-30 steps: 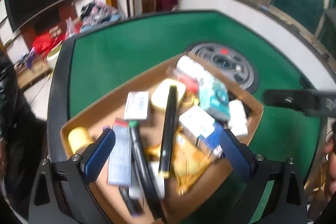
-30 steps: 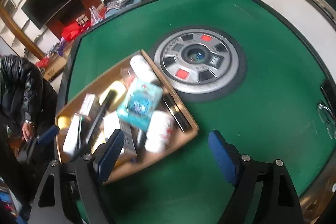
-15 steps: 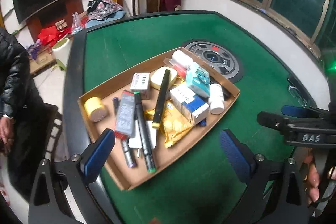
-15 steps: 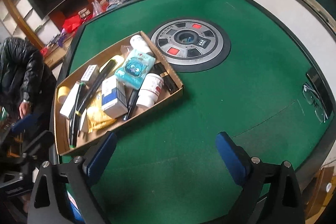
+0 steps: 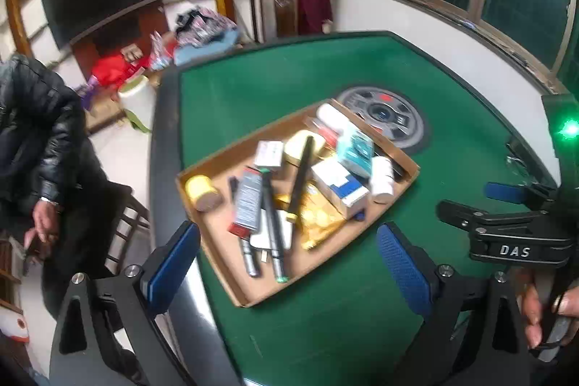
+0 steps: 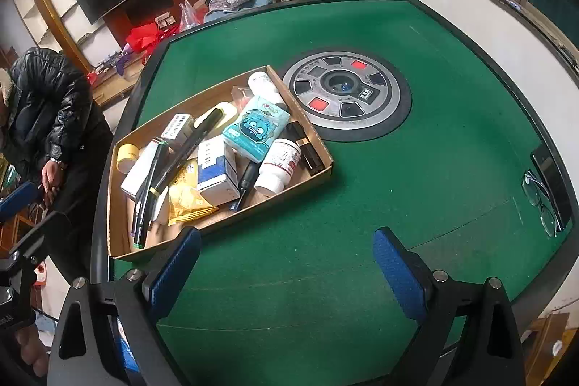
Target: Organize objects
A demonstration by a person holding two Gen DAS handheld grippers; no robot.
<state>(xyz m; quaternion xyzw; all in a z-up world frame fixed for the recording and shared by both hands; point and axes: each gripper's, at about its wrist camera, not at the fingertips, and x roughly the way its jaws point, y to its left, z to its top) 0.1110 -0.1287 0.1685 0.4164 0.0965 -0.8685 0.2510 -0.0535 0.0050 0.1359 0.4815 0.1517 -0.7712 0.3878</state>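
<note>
**Cluttered tray awaits sorting**

Both hand-held grippers, left [image 5: 287, 264] and right [image 6: 286, 272], hang wide and empty above a green tabletop [image 6: 452, 140]. The cardboard tray [image 6: 320, 147], heaped with a bottle [image 6: 277, 167], boxes and pens, sits near the tabletop's left edge.

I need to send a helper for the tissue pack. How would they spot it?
On the green felt table, find the shallow cardboard tray. At its end nearest the round grey centre panel lies a soft teal tissue pack, the only item printed with a blue cartoon face.
</note>
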